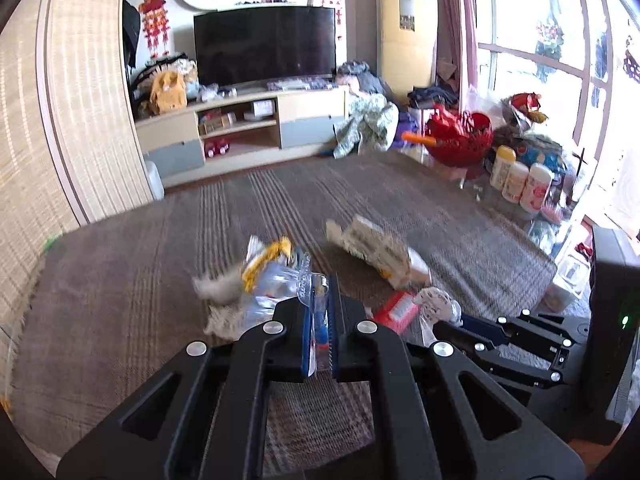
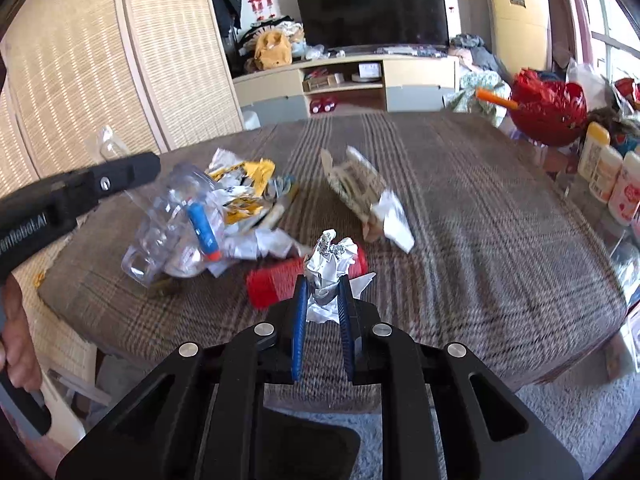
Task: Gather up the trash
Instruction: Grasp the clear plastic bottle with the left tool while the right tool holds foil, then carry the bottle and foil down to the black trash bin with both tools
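Trash lies on a brown plaid table [image 2: 480, 240]. My left gripper [image 1: 320, 300] is shut on a clear plastic blister pack with a blue marker inside [image 1: 288, 280]; the pack also shows in the right wrist view [image 2: 180, 220]. My right gripper [image 2: 324, 292] is shut on a crumpled white paper ball [image 2: 332, 260]. Behind it lies a red pack [image 2: 276, 280], also in the left wrist view [image 1: 396, 308]. A yellow and white wrapper [image 2: 244, 188] and a torn cardboard box [image 2: 364, 196] lie further back.
A red basket [image 2: 548, 108] and several white canisters [image 2: 608, 176] stand at the table's right side. A woven screen [image 2: 100, 60] stands at the left. A TV cabinet [image 2: 348, 84] is beyond the table.
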The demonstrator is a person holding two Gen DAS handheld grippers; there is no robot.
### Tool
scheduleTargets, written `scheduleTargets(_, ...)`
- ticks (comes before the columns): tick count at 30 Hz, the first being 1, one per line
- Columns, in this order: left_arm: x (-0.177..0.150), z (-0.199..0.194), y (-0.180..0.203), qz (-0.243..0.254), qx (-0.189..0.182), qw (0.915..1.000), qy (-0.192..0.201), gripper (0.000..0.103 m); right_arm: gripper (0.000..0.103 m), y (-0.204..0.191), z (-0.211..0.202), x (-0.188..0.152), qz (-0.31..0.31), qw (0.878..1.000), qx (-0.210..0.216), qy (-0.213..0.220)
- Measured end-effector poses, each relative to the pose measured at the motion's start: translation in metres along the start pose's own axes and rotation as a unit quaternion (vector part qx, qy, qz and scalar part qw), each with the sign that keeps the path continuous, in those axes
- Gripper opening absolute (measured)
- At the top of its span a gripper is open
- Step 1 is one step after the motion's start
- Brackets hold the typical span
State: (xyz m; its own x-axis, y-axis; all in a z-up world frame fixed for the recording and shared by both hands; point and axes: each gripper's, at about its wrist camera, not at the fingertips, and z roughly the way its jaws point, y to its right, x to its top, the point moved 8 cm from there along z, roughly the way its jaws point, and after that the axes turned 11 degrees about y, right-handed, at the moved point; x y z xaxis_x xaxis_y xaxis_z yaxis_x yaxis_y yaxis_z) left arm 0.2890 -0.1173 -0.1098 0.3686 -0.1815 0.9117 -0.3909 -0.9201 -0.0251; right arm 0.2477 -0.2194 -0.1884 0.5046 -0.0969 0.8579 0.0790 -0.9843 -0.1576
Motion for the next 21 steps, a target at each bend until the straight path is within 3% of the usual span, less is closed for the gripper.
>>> scheduleTargets(12,0.063,-0.026,0.007,0.020,0.003,0.9978,0.063,0.005,0.016,-0.004,-0.013,0.040,-0.007,0.999,0.002,0.040)
scheduleTargets(17,0.054,-0.035,0.008,0.020,0.000,0.9985,0.051,0.005,0.016,-0.008,-0.023,0.037,-0.010,0.999,0.005,0.042)
scheduleTargets(21,0.024,-0.032,0.001,0.003,0.002,0.9998,0.020,0.005,0.016,-0.009,-0.031,0.029,-0.010,0.999,0.007,0.037)
